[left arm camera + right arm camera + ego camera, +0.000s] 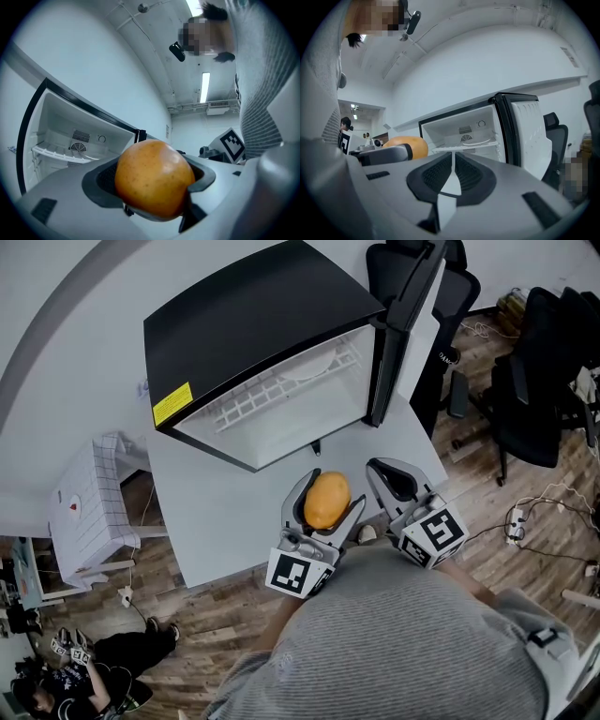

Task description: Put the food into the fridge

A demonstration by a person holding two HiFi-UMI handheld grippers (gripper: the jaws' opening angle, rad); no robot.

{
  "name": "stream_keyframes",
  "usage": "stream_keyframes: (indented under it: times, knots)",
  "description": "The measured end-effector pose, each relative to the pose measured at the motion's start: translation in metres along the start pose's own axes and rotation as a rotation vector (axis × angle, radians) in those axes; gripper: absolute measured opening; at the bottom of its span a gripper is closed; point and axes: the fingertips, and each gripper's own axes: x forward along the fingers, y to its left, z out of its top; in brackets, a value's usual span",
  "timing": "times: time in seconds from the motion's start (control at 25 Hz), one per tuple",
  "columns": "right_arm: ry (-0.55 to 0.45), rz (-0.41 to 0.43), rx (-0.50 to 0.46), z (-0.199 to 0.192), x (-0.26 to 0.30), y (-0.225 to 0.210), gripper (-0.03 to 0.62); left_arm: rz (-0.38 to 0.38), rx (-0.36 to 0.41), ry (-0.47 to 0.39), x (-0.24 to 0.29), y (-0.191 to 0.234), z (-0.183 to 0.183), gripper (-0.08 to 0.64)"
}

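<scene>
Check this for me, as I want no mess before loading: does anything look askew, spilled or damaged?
Nothing stands out. The fridge stands upright on the table with its door open and its shelf level. The fruit looks whole, held in the left gripper's jaws. No spill shows.

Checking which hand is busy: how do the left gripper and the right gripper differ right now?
The left gripper holds a round orange-yellow fruit; the right gripper holds nothing. The left's fingers stand wide around it; the right's meet at the tips. Both face the open black fridge.
</scene>
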Motion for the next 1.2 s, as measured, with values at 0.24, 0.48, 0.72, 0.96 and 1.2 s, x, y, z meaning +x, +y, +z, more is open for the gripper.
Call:
stream_keyframes:
  times: [0.24,0.48,0.72,0.96,1.2]
  knots:
    - [0.006,0.005,0.000,-0.005,-0.004,-0.002,0.014,0.004,0.012,0.034,0.006,0.010,-0.009,0.360]
    - [0.005,0.010,0.011,-0.008,-0.010,-0.005,0.014,0.004,0.068,0.067,0.018,0.029,-0.015,0.360]
    - [0.014,0.019,0.024,-0.013,-0.014,-0.006,0.014,0.010,0.140,0.063,0.040,0.048,-0.009,0.360]
    - [0.017,0.028,0.025,-0.016,-0.014,-0.008,0.014,0.030,0.235,0.067,0.065,0.070,-0.003,0.360]
    - [0.021,0.035,0.028,-0.018,-0.014,-0.009,0.014,0.045,0.360,0.099,0.087,0.092,0.004,0.360]
